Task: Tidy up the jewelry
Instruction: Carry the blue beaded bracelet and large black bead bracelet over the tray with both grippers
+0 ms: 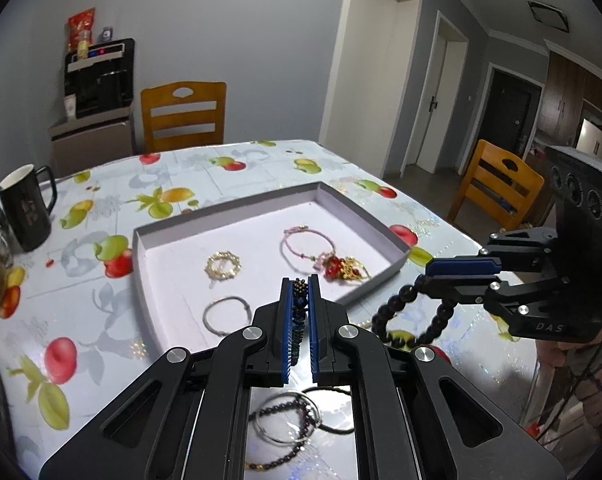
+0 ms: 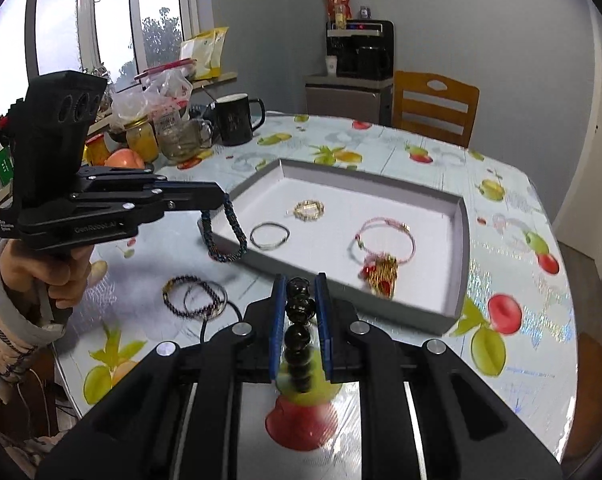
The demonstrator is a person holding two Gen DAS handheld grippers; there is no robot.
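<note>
A grey shallow tray (image 1: 381,232) (image 2: 463,240) lies on the table. In it are a gold bead bracelet (image 1: 222,265) (image 2: 309,209), a thin grey bangle (image 1: 225,315) (image 2: 269,235), a pink cord bracelet (image 1: 307,248) (image 2: 385,236) and a red-and-gold charm piece (image 1: 343,269) (image 2: 381,276). My left gripper (image 1: 299,286) (image 2: 221,196) is shut on a dark blue beaded bracelet (image 1: 299,320) (image 2: 225,236) over the tray's near edge. My right gripper (image 2: 299,286) (image 1: 427,276) is shut on a black large-bead bracelet (image 2: 299,340) (image 1: 397,320) beside the tray.
Several loose bracelets and rings (image 1: 289,420) (image 2: 197,296) lie on the fruit-print tablecloth near the front. A black mug (image 1: 25,208) (image 2: 235,118), jars (image 2: 141,138) and bags stand at the table's far left. Wooden chairs (image 1: 183,114) (image 1: 497,184) stand around.
</note>
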